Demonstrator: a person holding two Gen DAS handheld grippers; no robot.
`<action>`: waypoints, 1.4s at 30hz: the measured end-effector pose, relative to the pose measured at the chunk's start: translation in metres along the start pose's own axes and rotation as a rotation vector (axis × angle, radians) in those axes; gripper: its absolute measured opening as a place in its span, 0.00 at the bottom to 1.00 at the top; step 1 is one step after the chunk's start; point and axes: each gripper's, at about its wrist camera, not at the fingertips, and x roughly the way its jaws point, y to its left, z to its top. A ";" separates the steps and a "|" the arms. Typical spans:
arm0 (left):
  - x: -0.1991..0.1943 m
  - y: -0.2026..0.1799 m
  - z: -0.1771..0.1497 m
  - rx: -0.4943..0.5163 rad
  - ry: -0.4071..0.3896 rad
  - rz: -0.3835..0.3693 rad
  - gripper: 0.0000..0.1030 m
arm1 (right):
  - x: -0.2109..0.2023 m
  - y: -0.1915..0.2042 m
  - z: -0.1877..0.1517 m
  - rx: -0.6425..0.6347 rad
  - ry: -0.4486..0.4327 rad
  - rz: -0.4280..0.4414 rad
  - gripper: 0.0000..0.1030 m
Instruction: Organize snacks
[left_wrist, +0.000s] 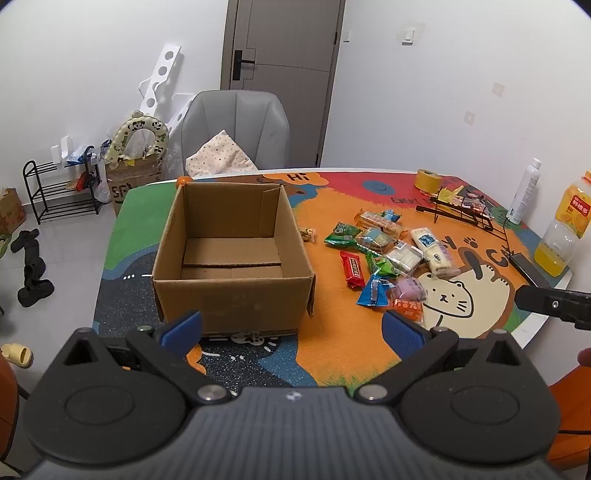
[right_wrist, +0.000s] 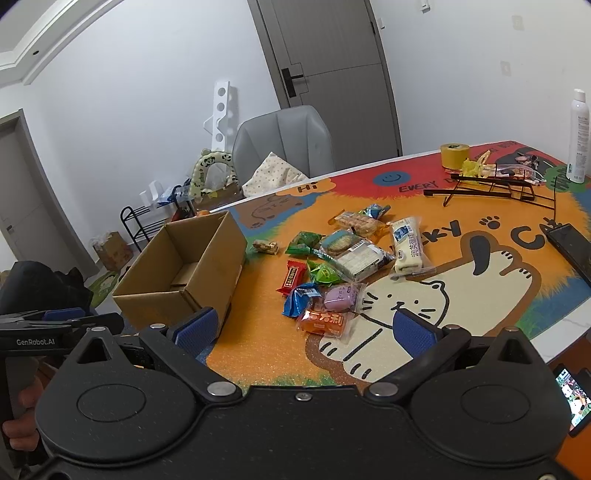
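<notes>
White-walled room, grey door; tabletop (left_wrist: 332, 354) covered by cartoon cat mat. One cardboard box (left_wrist: 232, 258) seen near left edge, open, nothing inside. About a dozen snack packets (left_wrist: 388, 258) heaped mid-table, right of box. Left gripper (left_wrist: 291, 326) and right gripper (right_wrist: 304, 326) both spread wide, nothing held

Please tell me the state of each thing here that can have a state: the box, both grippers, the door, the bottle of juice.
cardboard box: open, empty inside, upright.
left gripper: open, holding nothing.
right gripper: open, holding nothing.
snack packets: loose on the mat, none in the box.
door: closed.
juice bottle: upright, mostly empty; cap out of view.
</notes>
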 end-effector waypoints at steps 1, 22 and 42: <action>0.000 0.000 0.000 0.001 0.001 -0.001 1.00 | 0.000 0.000 0.000 -0.001 -0.001 0.000 1.00; -0.002 -0.001 0.001 0.002 -0.009 -0.004 1.00 | -0.001 0.000 0.000 -0.005 -0.004 -0.002 1.00; 0.024 -0.003 0.000 -0.025 0.015 -0.014 1.00 | 0.017 -0.015 -0.007 0.025 -0.003 -0.014 1.00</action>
